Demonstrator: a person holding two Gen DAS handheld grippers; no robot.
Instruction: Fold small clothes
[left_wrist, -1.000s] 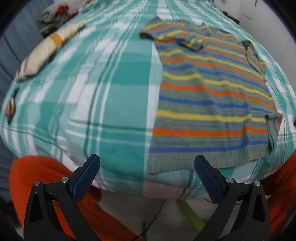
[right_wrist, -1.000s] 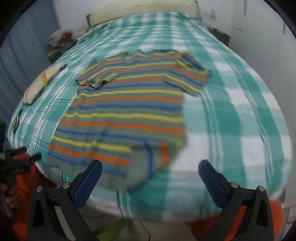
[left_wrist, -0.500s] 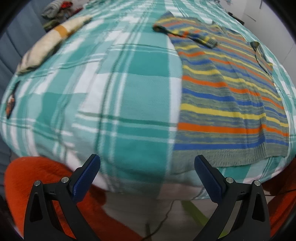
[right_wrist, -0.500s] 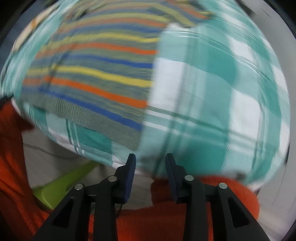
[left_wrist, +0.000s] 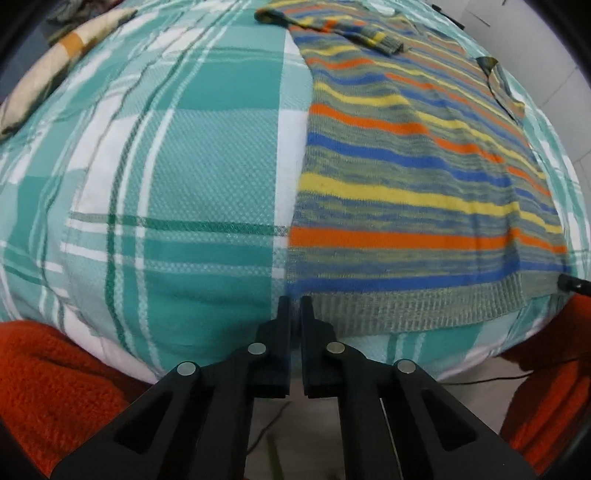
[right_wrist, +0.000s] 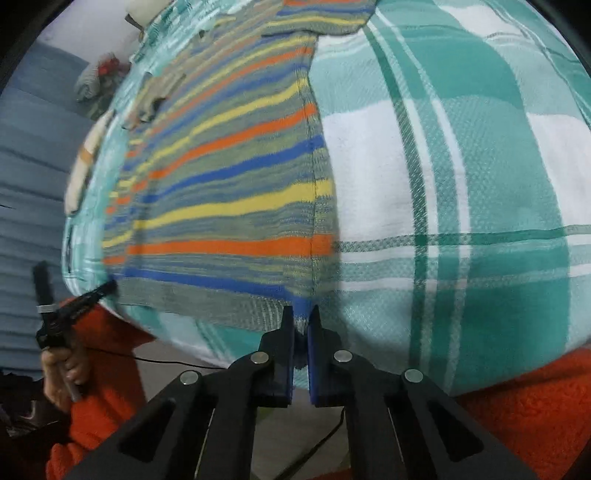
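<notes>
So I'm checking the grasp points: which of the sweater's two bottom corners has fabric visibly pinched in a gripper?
The right-hand corner: the right gripper is shut on the sweater hem. The left gripper is shut at its corner, no fabric visible between.

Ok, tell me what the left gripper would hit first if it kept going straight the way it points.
The left gripper would likely meet the near left hem corner of the striped sweater, with the checked blanket just beneath. Its jaws have just closed right at that corner; whether they pinch fabric is unclear.
</notes>
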